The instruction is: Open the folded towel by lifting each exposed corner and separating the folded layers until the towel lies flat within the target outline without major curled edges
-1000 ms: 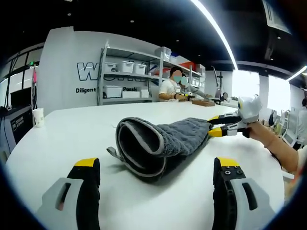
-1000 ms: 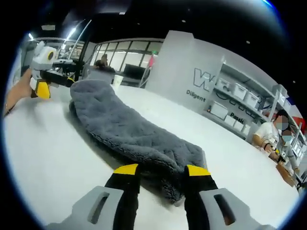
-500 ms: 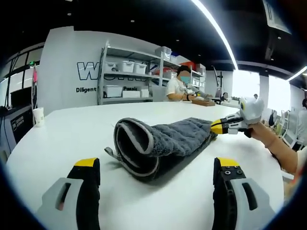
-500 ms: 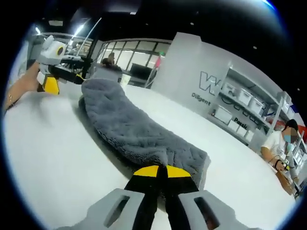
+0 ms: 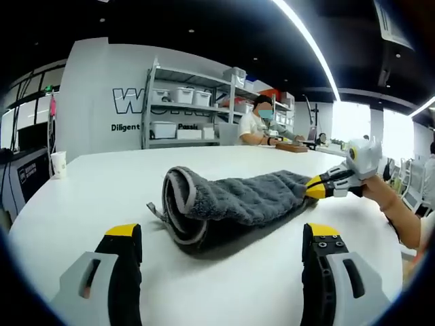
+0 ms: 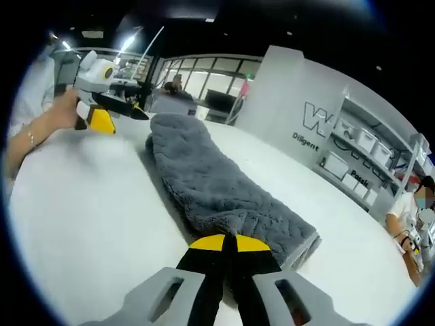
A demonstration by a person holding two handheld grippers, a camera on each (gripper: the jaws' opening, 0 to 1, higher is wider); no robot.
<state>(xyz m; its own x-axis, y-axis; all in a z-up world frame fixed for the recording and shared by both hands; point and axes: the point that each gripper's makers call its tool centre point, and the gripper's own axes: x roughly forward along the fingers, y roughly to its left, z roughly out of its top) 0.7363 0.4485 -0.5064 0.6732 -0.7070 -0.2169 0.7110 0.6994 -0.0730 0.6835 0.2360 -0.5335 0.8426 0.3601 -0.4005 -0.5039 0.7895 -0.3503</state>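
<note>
In the left gripper view the left gripper point(image 5: 221, 241) sits wide open, yellow-tipped jaws far apart with bare white table point(image 5: 88, 197) between them, touching nothing. Just past it lies the grey towel point(image 5: 231, 204), still folded over, its looped end facing the camera and the rest stretching off to the right. At that far end the right gripper point(image 5: 314, 188) has its jaws pinched together on the towel's edge, with the person's hand point(image 5: 380, 193) behind it.

In the right gripper view, same story from the other side: yellow tips pressed tight, clamped on the near corner of the towel, which runs away across the table toward the left gripper held up at the far end.

Further back there's a paper cup point(image 5: 59, 164) near the table edge, then metal shelves point(image 5: 180, 105) with white bins. The wall behind has big letters starting "W" and a smaller line starting "Diligent"; the shelves cover the rest. A seated person point(image 5: 255, 125) works at a far desk.
</note>
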